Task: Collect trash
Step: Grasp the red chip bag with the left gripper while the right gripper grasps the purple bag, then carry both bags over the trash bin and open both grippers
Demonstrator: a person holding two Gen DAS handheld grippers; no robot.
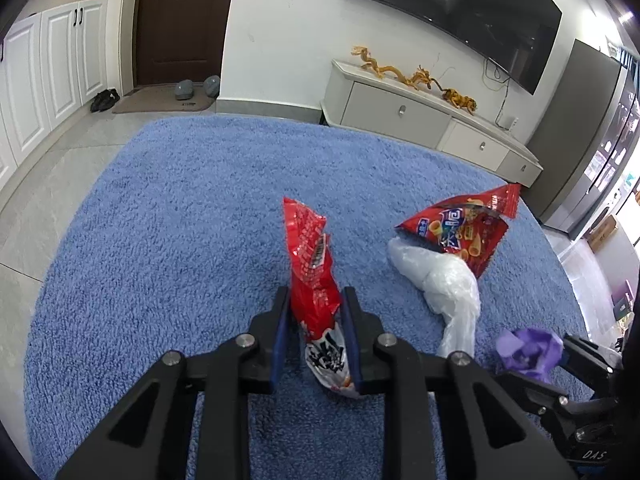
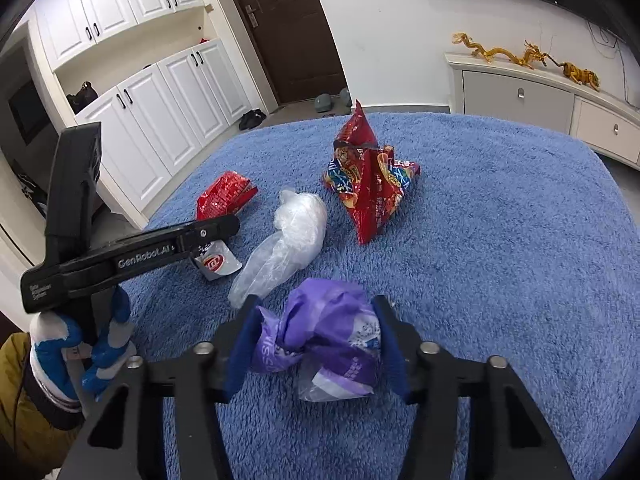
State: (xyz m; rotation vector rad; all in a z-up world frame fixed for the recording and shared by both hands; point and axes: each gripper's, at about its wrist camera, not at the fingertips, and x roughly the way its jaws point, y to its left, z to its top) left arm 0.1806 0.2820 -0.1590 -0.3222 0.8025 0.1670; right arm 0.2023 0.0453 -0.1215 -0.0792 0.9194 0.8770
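Trash lies mid-rug [image 1: 160,220]: left gripper [image 1: 316,312] clamps the red-and-white wrapper [image 1: 316,304], right gripper [image 2: 320,344] pinches the purple wrapper [image 2: 328,332]; clear bag [image 2: 288,236] and red snack bag [image 2: 368,184] lie loose nearby.

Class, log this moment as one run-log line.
left gripper: shut on red snack packet | right gripper: shut on purple wrapper | blue rug: clear bag, red snack bag
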